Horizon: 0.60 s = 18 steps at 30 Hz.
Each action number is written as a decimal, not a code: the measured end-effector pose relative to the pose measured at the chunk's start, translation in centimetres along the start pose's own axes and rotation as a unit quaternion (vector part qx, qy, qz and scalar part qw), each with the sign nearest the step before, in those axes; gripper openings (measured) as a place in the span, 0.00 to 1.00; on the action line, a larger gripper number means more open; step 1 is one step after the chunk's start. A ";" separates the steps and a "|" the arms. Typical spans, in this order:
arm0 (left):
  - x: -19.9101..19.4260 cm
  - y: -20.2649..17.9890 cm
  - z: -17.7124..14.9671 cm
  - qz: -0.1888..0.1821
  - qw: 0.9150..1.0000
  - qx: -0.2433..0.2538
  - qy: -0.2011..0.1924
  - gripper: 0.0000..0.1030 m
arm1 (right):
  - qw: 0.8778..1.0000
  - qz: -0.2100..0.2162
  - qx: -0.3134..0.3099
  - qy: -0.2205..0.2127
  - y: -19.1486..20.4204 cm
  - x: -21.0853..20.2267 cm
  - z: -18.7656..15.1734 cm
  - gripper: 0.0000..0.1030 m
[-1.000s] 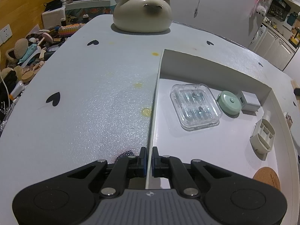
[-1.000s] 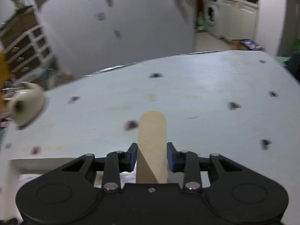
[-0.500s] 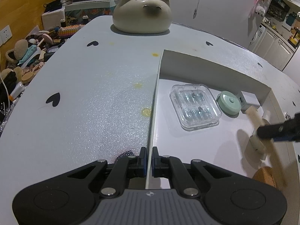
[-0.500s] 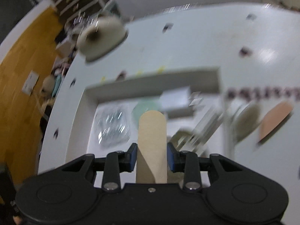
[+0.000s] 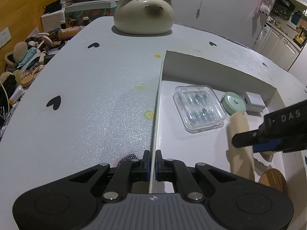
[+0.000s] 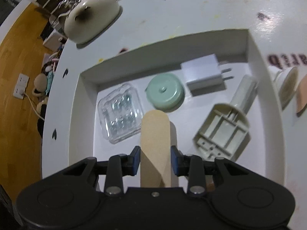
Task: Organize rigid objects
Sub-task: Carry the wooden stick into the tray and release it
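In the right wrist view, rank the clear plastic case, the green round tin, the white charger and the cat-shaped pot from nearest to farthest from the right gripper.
From the right gripper:
1. Clear plastic case, just ahead, left in the box.
2. Green round tin, ahead, centre of the box.
3. White charger, right, by the far wall.
4. Cat-shaped pot, outside the box, far left on the table.
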State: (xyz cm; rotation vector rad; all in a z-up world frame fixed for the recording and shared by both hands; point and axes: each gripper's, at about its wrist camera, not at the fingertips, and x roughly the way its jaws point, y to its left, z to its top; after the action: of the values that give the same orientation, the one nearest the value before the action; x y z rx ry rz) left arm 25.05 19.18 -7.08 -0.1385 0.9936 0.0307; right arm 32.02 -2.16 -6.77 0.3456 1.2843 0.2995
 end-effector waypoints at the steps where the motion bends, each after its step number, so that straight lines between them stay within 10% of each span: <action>1: 0.0 0.0 0.0 0.000 1.000 0.000 0.000 0.04 | 1.000 -0.001 -0.005 0.001 0.2 0.1 -0.2 0.36; 18: 0.0 0.0 0.0 0.002 1.000 0.000 0.001 0.04 | 0.998 -0.003 -0.065 0.000 1.2 -0.8 -1.2 0.75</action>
State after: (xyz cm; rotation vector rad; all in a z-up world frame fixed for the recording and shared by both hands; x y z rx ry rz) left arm 25.02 19.19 -7.08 -0.1368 0.9956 0.0333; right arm 30.58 -1.34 -5.85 0.2303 1.2586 0.3763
